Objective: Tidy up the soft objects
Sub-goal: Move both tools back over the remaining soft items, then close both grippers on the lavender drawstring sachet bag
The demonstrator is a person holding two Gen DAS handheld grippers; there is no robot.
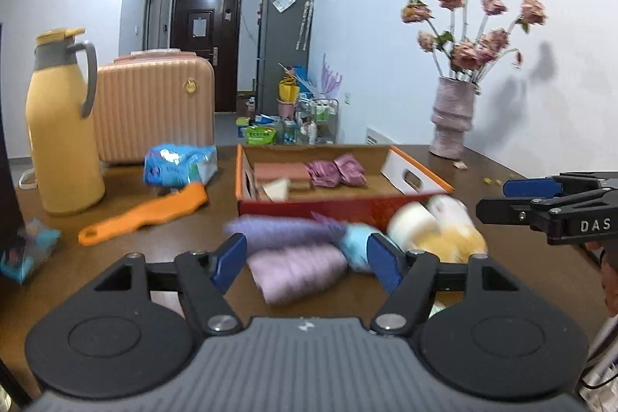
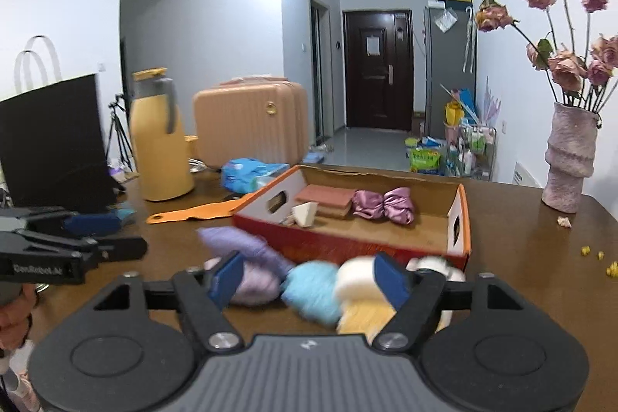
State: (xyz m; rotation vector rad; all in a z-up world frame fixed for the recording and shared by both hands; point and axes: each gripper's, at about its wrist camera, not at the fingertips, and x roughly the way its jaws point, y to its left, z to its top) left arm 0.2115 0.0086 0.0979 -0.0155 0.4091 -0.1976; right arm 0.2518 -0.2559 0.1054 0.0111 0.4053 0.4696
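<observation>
Blue-padded left gripper [image 1: 307, 263] and right gripper [image 2: 311, 277] hover level, jaws spread.

Both wrist views look low and close across the table [image 1: 116, 257], sharing the box [image 1: 340, 207] and doorway

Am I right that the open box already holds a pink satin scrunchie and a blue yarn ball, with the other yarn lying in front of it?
Not quite: the blue yarn ball lies on the table in front of the box, as the right wrist view shows. The scrunchie is inside, and the other yarn lies in front.
</observation>
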